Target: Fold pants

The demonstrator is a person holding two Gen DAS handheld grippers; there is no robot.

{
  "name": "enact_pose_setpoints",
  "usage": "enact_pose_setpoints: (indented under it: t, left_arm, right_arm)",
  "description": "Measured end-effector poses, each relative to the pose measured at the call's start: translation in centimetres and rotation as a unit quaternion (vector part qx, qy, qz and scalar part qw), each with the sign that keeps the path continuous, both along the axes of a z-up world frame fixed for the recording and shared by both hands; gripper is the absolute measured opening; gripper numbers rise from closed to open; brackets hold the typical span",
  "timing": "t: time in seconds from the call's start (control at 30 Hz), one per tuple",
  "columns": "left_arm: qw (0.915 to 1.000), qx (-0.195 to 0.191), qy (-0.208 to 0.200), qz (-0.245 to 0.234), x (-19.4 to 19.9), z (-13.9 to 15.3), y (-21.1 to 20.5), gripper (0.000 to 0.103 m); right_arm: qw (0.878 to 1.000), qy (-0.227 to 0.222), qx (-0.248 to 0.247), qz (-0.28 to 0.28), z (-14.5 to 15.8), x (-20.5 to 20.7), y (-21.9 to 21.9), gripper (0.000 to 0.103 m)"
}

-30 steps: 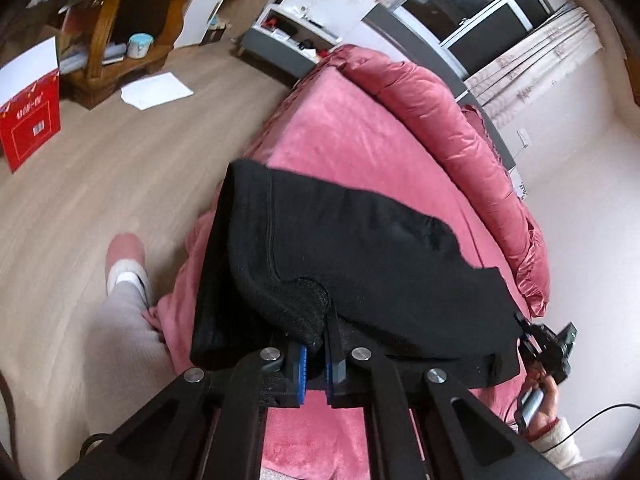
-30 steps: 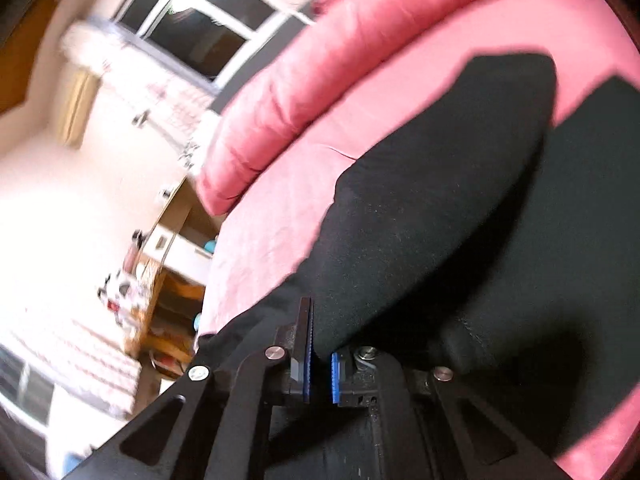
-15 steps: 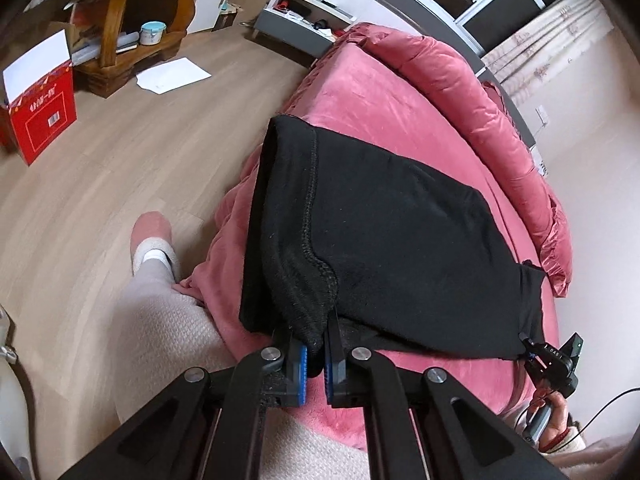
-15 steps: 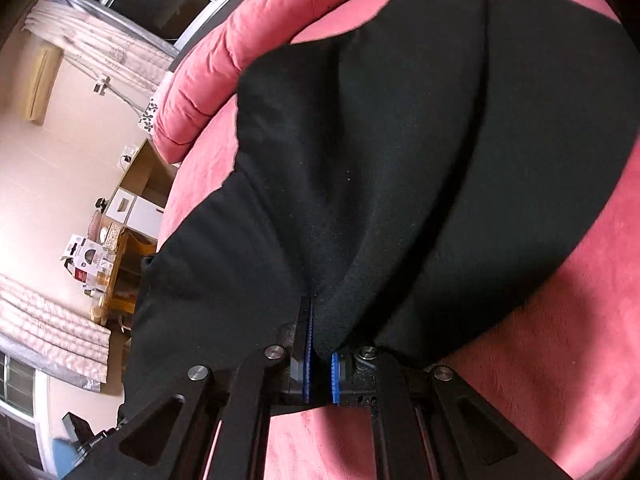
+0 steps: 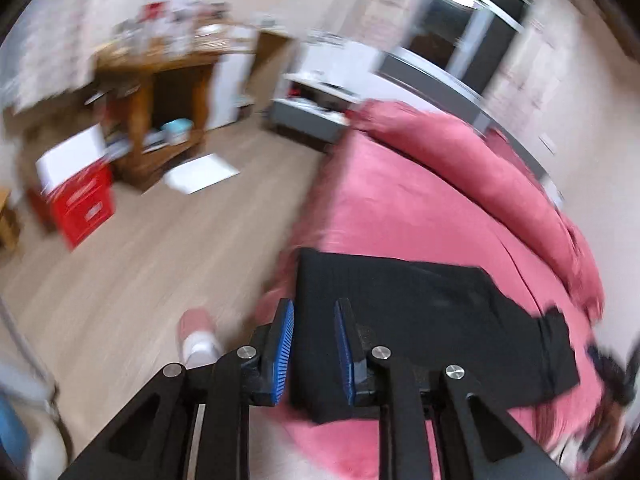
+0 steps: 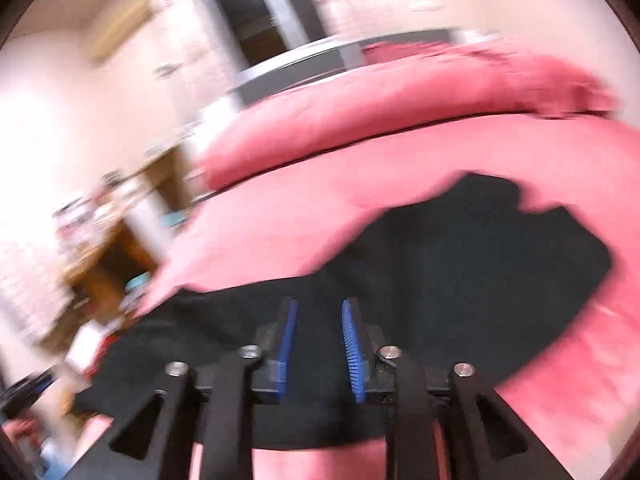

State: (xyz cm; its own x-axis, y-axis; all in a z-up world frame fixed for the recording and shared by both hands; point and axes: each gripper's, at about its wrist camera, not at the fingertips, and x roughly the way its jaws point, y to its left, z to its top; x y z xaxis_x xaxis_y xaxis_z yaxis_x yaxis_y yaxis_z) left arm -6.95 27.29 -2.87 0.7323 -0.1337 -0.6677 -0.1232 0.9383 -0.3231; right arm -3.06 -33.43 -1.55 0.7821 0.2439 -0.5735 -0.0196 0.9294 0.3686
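The black pants point(image 5: 424, 312) lie folded flat on the pink bed point(image 5: 400, 208), near its front edge. My left gripper point(image 5: 314, 344) is open and empty, raised above the pants' left end. In the right wrist view the pants point(image 6: 460, 280) spread across the pink bedcover point(image 6: 300, 216). My right gripper point(image 6: 320, 340) is open and empty above them. Both views are motion blurred.
A long pink pillow roll point(image 5: 480, 164) runs along the bed's far side. Left of the bed is wooden floor point(image 5: 132, 248) with a red box point(image 5: 80, 200), white paper point(image 5: 200, 172) and a wooden shelf unit point(image 5: 160, 92). The person's slippered foot point(image 5: 196, 332) is beside the bed.
Both grippers have let go of the pants and opened. They have pulled up and back from the cloth, which now lies folded on the bed.
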Motion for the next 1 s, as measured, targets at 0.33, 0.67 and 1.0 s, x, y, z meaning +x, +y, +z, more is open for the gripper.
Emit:
enact_pose_setpoints:
  t: [0.33,0.67,1.0]
  left_arm:
    - [0.979,-0.057,0.066,-0.184,10.8,-3.7,-16.1,0.02]
    - [0.9744,0.01,0.112,-0.195,13.3,-7.6,-20.3,0.025]
    - [0.9753,0.023,0.112,-0.189,13.6,-7.5,-20.6,0.034]
  right_arm:
    - [0.967,0.087,0.007,0.241,-3.4,15.8,14.5,0.044]
    - [0.935,0.2,0.047,0.289,-9.7,23.0,19.2,0.046]
    - [0.955,0.162,-0.014,0.25,-10.7,24.5,20.8,0.009]
